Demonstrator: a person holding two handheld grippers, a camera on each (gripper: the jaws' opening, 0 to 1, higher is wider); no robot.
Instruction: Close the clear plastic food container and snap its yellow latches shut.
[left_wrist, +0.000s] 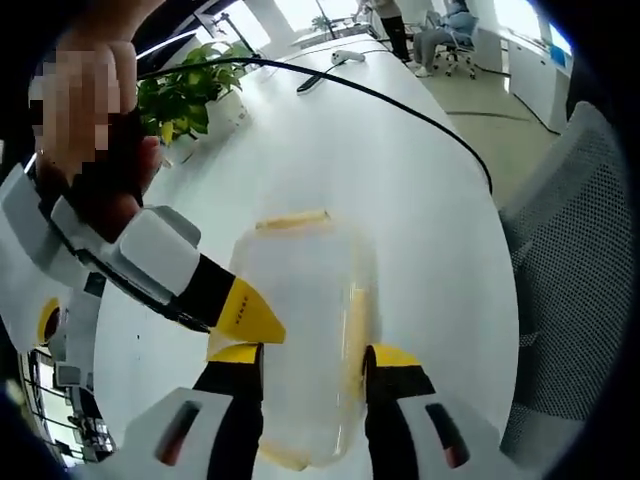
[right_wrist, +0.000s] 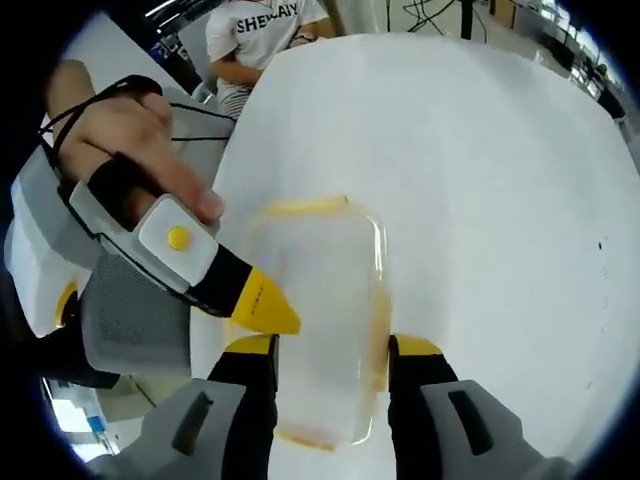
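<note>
Both hand-held grippers (left_wrist: 314, 362) (right_wrist: 333, 355) straddle the container (right_wrist: 320, 320), seemingly touching, plant (left_wrist: 190, 95) beyond.

Bright, even light washes out the white table (right_wrist: 480, 150) in both views. The clear container (left_wrist: 300, 330) looks soft and smeared. Fisheye bending curves the edges; shadows stay faint.

**Plastic on a smooth white table**

The food container (right_wrist: 318, 320) is clear, glossy plastic with yellow plastic latches (right_wrist: 305, 207). The table (right_wrist: 480, 200) looks smooth, matt white. The office chair (left_wrist: 575, 260) has grey mesh cloth. The plant (left_wrist: 190, 95) shows shiny leaves.
</note>
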